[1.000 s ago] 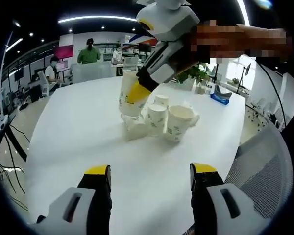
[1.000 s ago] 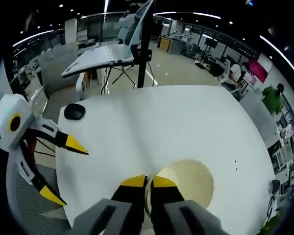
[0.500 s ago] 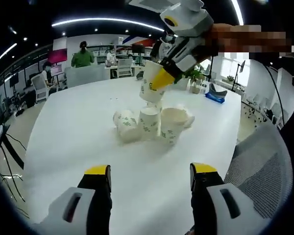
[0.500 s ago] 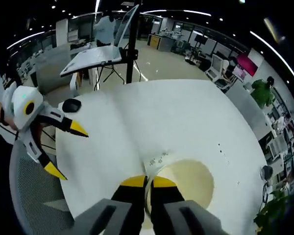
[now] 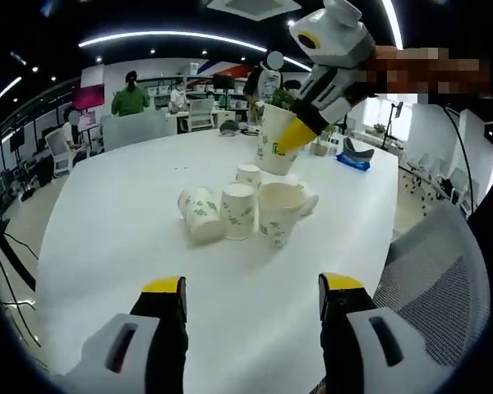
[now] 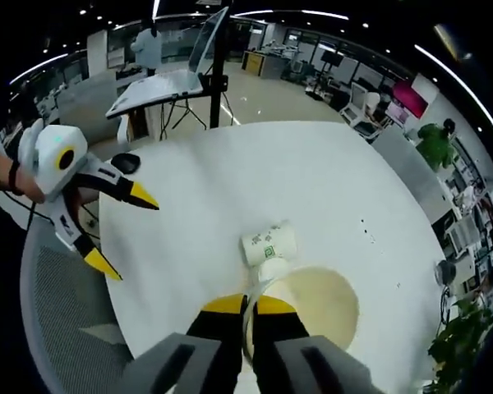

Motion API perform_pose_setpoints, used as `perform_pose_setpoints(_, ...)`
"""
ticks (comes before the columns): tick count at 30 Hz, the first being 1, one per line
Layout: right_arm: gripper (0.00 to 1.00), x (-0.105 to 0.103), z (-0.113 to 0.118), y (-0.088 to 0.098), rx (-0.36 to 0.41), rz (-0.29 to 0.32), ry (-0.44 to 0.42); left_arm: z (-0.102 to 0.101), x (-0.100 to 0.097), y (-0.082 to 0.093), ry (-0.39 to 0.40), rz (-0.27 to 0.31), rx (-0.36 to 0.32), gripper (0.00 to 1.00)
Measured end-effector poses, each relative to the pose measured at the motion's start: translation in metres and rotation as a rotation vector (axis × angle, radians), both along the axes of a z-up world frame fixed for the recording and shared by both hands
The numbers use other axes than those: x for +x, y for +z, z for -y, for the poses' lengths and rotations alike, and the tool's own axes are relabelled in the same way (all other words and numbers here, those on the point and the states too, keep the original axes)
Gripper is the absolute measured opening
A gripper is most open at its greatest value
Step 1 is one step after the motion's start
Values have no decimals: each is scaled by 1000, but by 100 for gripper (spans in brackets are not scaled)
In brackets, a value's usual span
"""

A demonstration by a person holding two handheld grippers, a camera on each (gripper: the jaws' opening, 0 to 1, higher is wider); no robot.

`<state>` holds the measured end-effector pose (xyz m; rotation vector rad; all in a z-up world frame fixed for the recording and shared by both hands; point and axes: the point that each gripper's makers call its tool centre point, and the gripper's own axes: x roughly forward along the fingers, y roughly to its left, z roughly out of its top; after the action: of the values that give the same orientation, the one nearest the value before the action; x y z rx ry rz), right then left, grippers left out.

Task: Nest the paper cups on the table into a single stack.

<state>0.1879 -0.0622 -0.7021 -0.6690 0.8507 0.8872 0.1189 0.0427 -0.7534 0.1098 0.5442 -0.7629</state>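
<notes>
Two jaws of the right gripper [image 6: 248, 305] pinch the rim of a paper cup [image 5: 275, 148], lifted above the cup cluster [image 5: 240, 211] mid-table; one cup [image 6: 268, 243] lies on its side; the left gripper [image 5: 251, 287] gapes empty near the table's [image 5: 115, 213] edge

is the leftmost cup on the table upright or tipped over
Tipped over: the leftmost cup lies on its side on the table, beside an upright cup.
</notes>
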Motion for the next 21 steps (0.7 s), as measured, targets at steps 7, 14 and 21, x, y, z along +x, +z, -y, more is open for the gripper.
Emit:
perform_pose_setpoints(7,0,-7,1,-14,-5,-25,0,-1,-5,1,0,-3,8,64)
perform_pose_setpoints(14,0,-15,2,-23,-14,-50,-2,-5,-11,2,5,-11,17,64)
perform_pose_setpoints(21,0,-14,5,-38,-26,-71,-4,-7,-12,3,13,-13,19,64)
